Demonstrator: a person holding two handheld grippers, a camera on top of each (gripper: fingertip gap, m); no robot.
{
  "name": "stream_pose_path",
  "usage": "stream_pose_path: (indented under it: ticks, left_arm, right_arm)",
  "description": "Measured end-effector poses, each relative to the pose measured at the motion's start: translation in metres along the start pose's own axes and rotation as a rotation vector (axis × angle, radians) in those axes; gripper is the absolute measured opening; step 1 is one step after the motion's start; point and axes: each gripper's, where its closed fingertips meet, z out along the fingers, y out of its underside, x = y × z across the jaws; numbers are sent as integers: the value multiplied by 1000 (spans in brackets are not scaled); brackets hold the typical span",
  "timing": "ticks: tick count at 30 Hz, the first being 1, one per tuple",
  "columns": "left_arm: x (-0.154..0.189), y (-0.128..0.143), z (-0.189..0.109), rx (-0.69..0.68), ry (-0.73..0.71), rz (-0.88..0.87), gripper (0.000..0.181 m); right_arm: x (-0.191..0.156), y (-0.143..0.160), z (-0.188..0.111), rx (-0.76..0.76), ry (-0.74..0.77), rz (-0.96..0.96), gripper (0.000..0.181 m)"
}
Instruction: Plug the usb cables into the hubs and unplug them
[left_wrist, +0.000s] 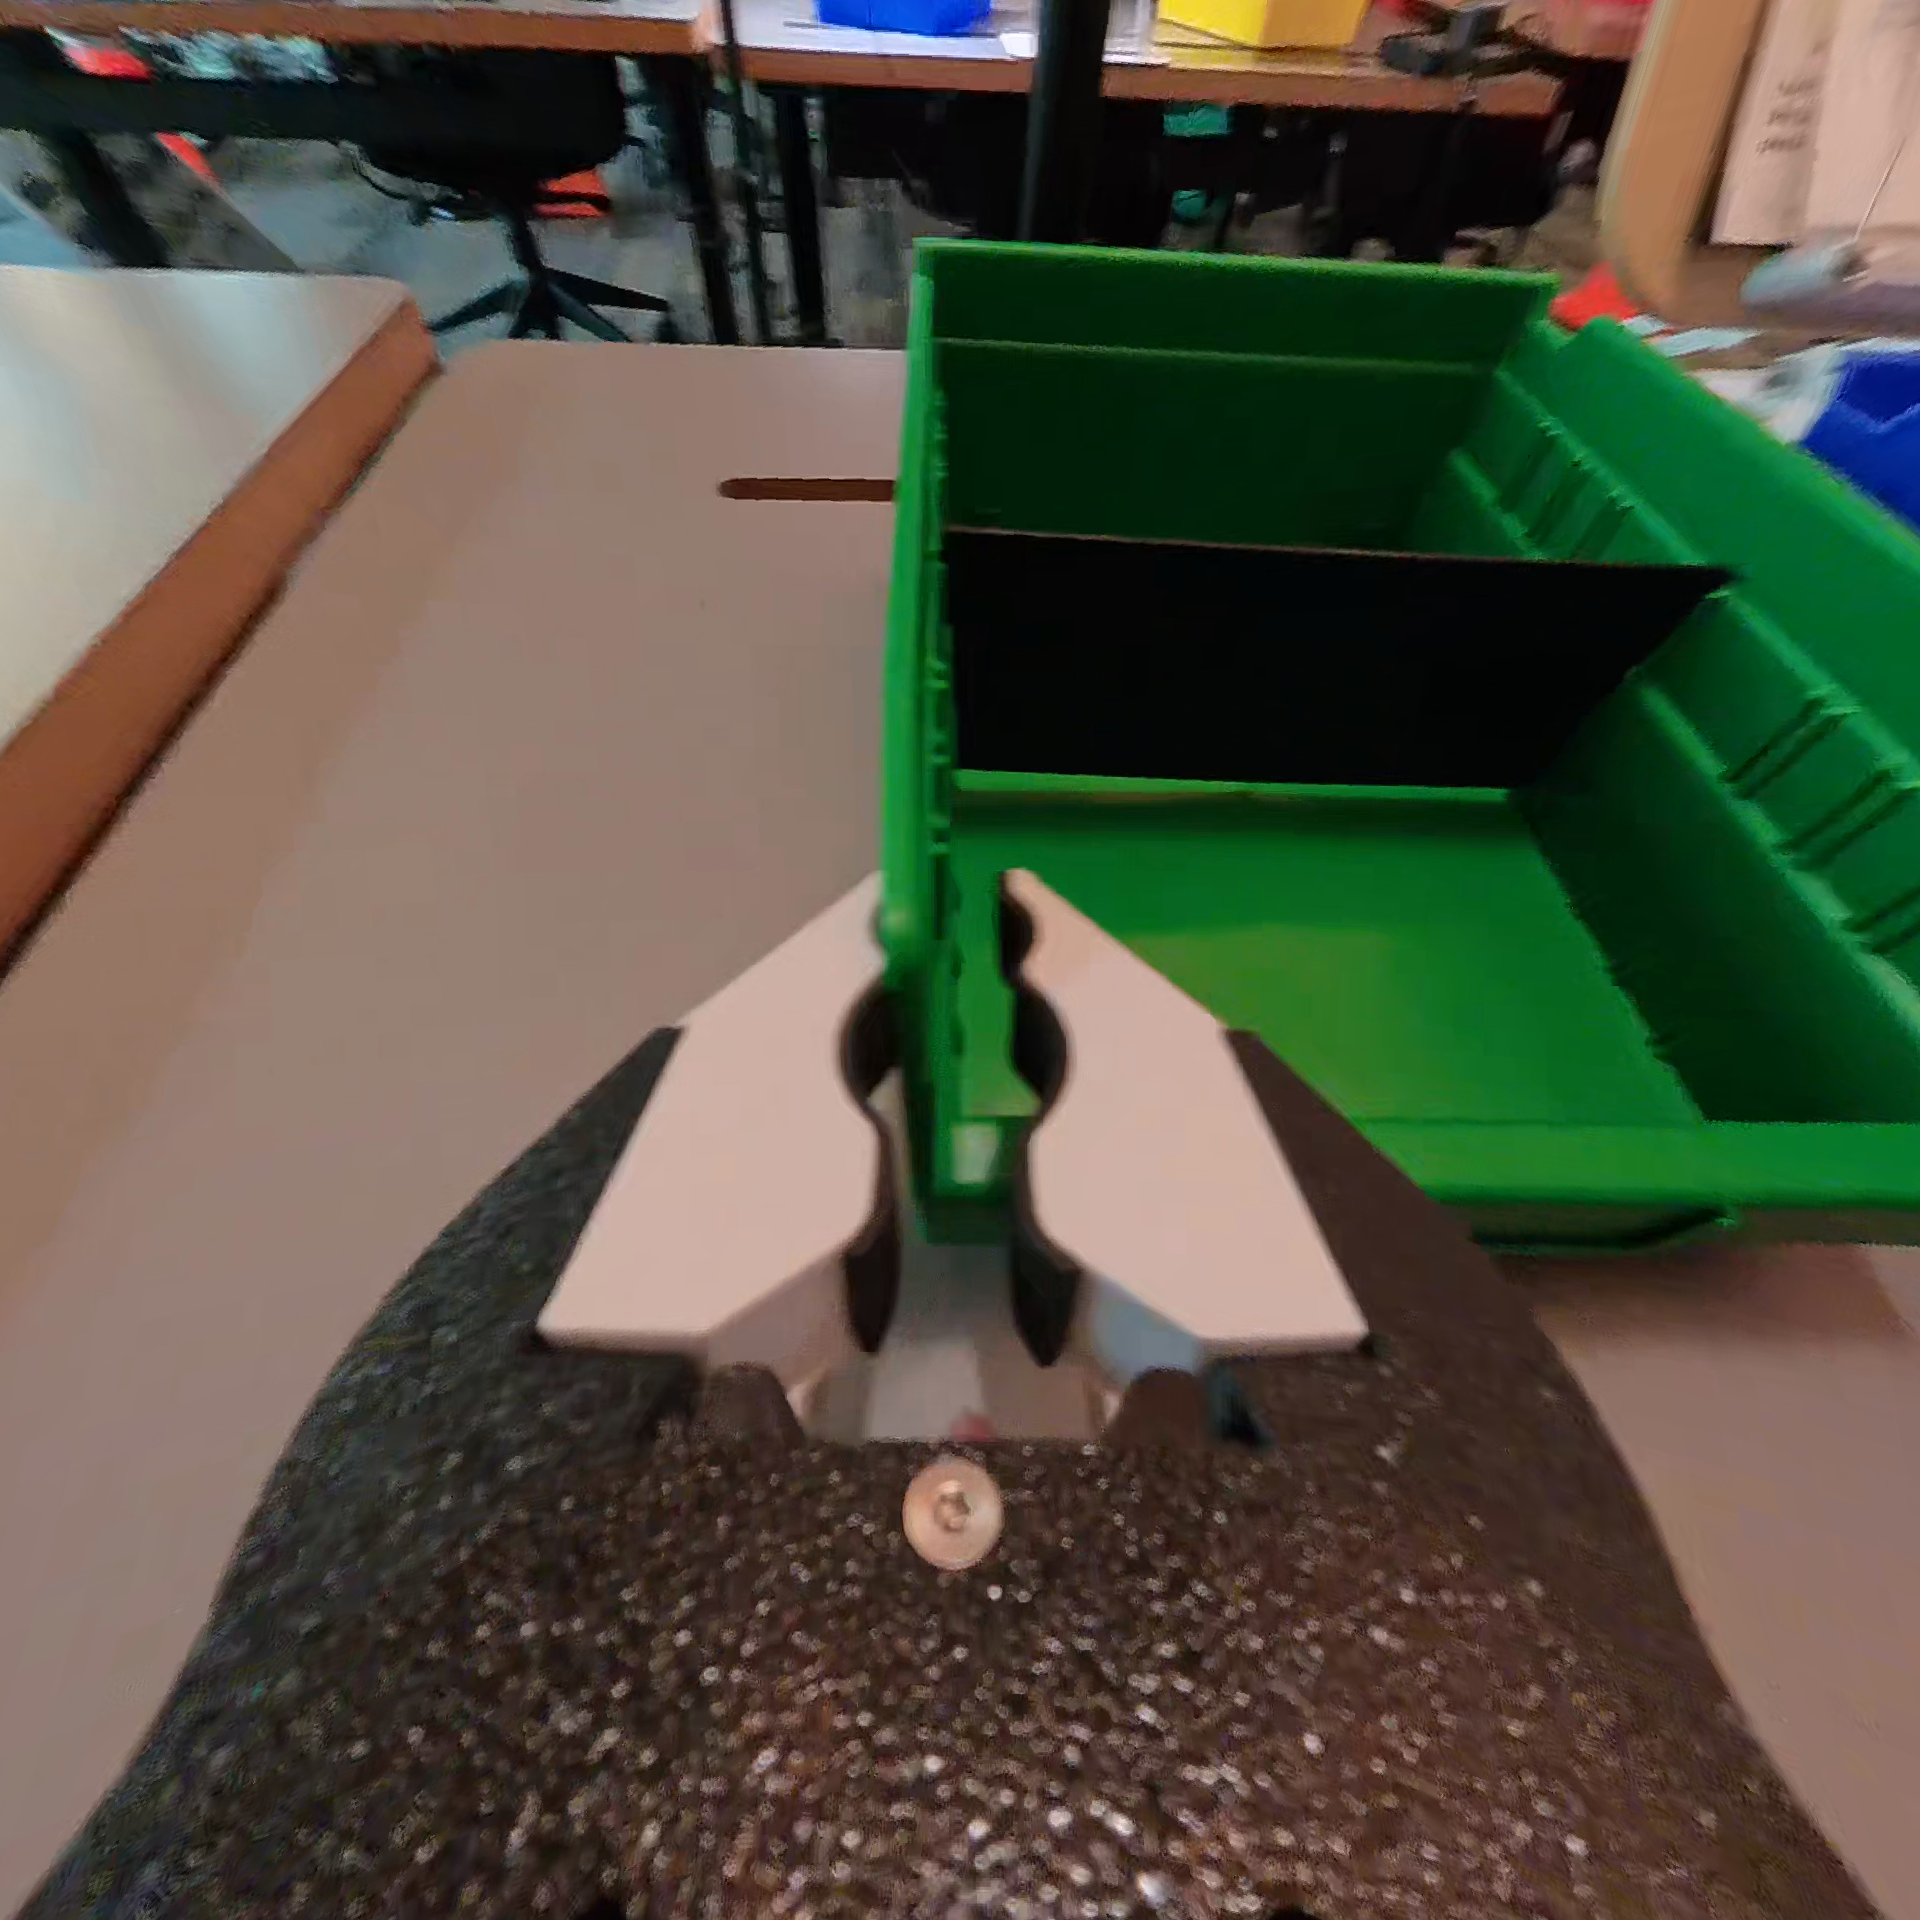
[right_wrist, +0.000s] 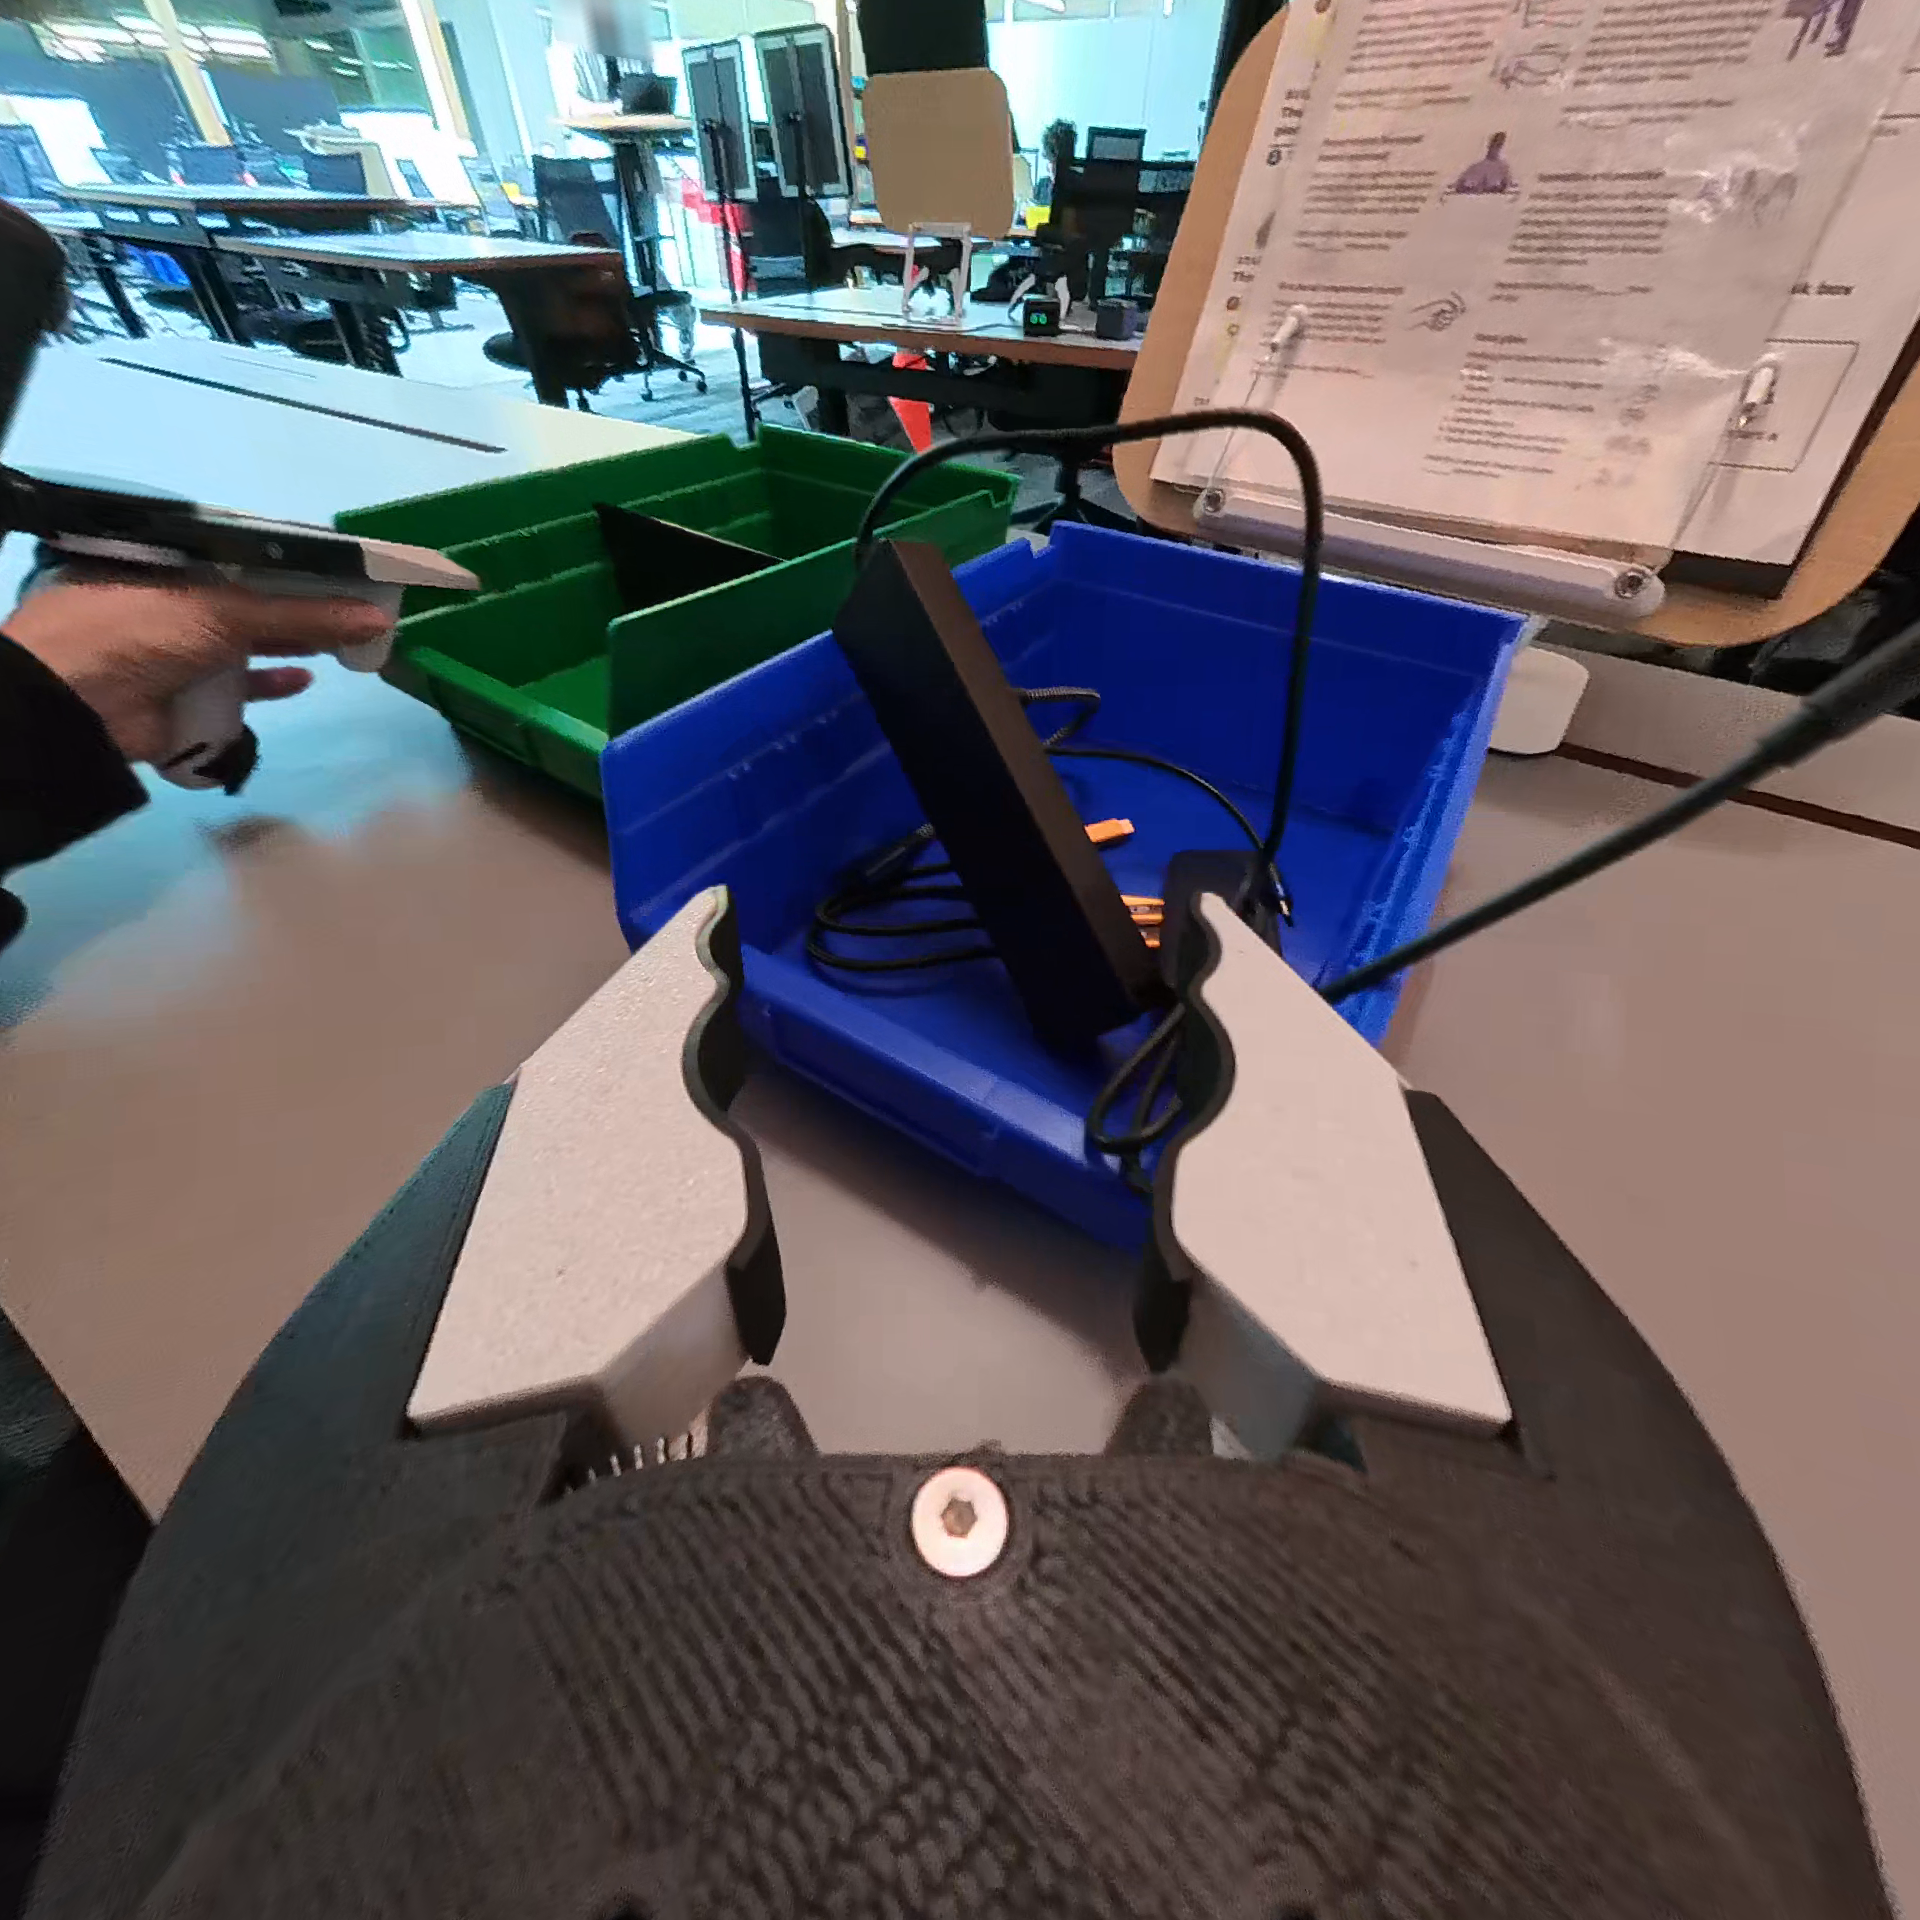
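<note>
Left gripper clamped on green bin wall (right gripper agape).

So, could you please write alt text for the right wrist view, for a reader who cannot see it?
The open right tool points at a blue plastic bin holding a long flat black hub propped at a slant among coiled black cables. Beyond it sits a green plastic bin, with the left tool at its near corner.

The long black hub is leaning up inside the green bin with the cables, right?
Not quite. The long black hub leans up inside the blue bin, among the cables. The green bin beside it holds only a black divider. The right wrist view shows this.
</note>
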Motion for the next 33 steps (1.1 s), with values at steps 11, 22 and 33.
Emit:
stream_pose_path:
  ticks: [11,22,33]
  left_arm:
    - [4,-37,-78,249,-130,-155,1]
    - [114,-156,-191,666,-43,-112,1]
    - [337,-182,-240,1064,125,261,17]
  right_arm:
    - [-34,-13,20,46,-131,4,81]
    - [-55,-126,65,368,-132,61,86]
    - [90,-152,-21,700,142,407,2]
